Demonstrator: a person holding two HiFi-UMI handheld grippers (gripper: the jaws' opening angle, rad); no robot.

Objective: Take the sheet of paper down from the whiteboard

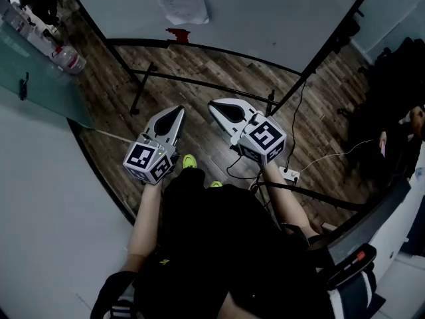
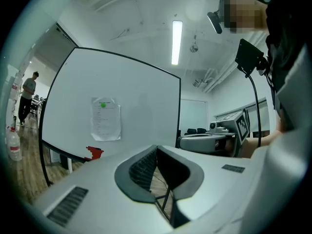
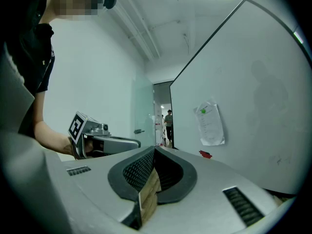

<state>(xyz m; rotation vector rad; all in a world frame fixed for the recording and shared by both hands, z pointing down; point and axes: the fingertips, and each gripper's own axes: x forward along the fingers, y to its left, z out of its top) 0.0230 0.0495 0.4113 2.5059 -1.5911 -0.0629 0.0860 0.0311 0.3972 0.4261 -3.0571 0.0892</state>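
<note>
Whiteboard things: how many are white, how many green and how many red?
White: 1, the paper
Green: 1, the magnet at the paper's top
Red: 1, the red object at the board's lower edge
Total: 3

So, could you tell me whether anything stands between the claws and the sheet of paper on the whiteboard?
Nothing visible does. The left claw and right claw, both shut and empty, face the sheet of paper across open air; a red object sits lower on the whiteboard.
</note>
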